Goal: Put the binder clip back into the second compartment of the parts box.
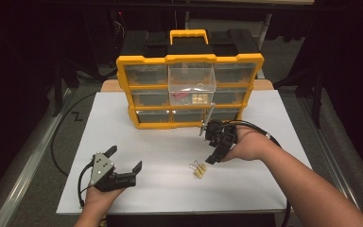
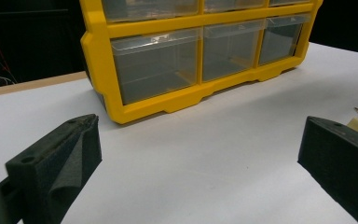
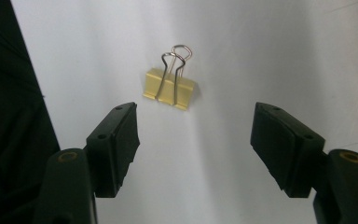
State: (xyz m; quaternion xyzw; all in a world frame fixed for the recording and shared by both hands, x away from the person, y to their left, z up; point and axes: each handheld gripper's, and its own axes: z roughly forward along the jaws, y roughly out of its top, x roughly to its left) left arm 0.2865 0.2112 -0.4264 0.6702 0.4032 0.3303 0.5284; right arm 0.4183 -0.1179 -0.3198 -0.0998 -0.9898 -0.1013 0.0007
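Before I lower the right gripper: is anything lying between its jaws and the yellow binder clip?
No. In the right gripper view, bare white tabletop separates the open right gripper from the binder clip.

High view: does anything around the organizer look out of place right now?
Yes. One clear drawer in the middle column of the yellow organizer is pulled well out while the others sit flush. A yellow binder clip lies loose on the white table, between the open right gripper's jaws.
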